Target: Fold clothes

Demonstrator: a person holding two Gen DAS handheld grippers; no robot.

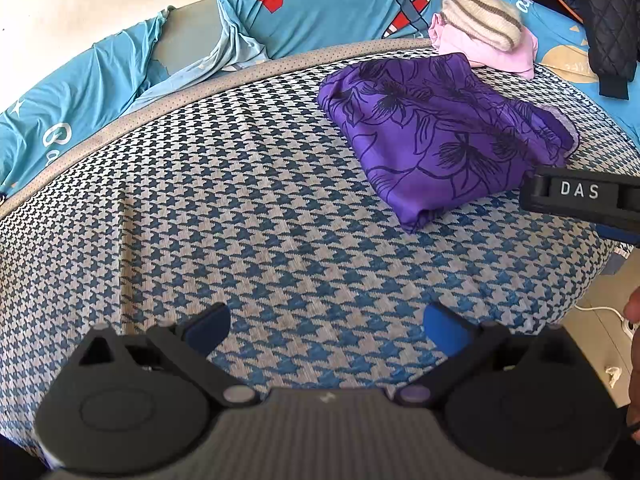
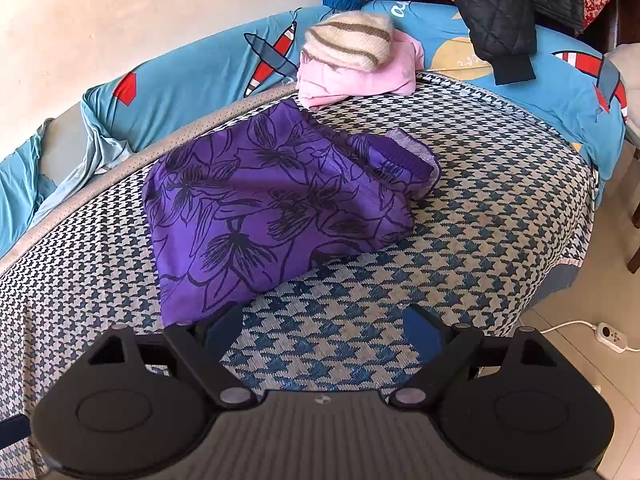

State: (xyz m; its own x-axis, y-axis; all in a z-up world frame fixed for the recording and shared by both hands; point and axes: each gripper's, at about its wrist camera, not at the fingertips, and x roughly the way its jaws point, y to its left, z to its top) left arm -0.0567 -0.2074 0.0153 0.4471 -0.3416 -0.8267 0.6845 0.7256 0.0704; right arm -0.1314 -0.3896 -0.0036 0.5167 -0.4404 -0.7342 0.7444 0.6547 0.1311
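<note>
A folded purple garment with dark flower outlines lies on the houndstooth bed cover. Behind it rests a folded pink garment with a cream striped knit piece on top. My left gripper hovers open over bare cover, well in front of the purple garment and to its left. My right gripper is open too, its left finger just at the garment's near edge, nothing between the pads. Part of the right gripper shows at the left wrist view's right edge.
A blue patterned sheet lies bunched along the wall behind the cover. A dark quilted jacket hangs over the far right end. The bed's edge drops to a tiled floor on the right, with a white power strip.
</note>
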